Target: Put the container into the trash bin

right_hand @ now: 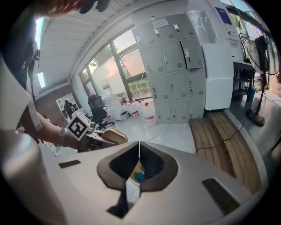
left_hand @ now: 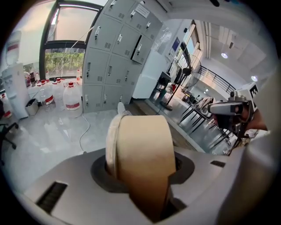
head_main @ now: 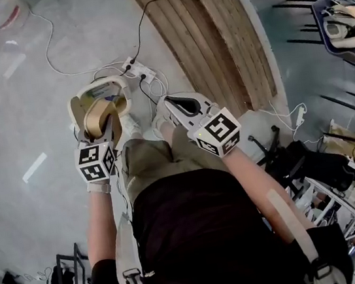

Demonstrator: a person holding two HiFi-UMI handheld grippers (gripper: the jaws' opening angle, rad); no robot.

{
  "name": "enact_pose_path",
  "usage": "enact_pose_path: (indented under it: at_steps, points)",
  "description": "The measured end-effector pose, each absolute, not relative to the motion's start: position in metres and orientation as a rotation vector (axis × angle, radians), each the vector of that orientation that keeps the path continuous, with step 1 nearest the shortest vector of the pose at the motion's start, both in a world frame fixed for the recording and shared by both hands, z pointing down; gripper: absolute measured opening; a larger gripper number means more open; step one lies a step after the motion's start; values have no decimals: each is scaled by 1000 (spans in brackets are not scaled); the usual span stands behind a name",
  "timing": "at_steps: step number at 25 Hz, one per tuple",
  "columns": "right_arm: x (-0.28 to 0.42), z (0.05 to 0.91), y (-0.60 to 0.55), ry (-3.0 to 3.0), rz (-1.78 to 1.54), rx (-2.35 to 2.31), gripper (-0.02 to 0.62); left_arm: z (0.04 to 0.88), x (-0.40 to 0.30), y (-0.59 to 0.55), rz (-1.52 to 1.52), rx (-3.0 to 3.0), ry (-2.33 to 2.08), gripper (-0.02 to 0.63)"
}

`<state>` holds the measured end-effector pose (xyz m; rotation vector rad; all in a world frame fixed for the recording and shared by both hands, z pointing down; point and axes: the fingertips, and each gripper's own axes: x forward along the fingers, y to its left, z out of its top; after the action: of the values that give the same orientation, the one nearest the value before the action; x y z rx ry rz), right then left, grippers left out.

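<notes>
Left claw (head_main: 101, 111) is clamped across the tan paper container (left_hand: 145, 154), held out over the floor (head_main: 20, 108). It looks light and thin-walled, so I'd guess it crushes easily; a gentle grip on the body behind the pale rim seems right. Right claw (right_hand: 138, 153) is pinched together, empty. Further off are a power strip (head_main: 137, 68), wooden planks (head_main: 215, 40) and lockers (left_hand: 114, 57). No bin in sight.

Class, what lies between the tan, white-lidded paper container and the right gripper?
Nothing at their height. In the head view, the gap between the tan, white-lidded paper container and the right gripper shows grey floor and loose cables below.
</notes>
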<state>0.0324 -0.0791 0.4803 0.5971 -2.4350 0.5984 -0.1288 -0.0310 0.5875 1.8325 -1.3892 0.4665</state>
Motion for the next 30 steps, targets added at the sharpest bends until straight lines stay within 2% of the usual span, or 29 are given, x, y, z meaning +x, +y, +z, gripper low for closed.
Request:
enact_pose_path:
  at_steps: [11, 30]
  points:
    - [56, 516, -84, -2373, 666, 648, 15, 671, -126, -34, 416, 1600, -1382, 179]
    - [89, 574, -91, -2270, 735, 632, 15, 794, -144, -49, 123, 1193, -1467, 184]
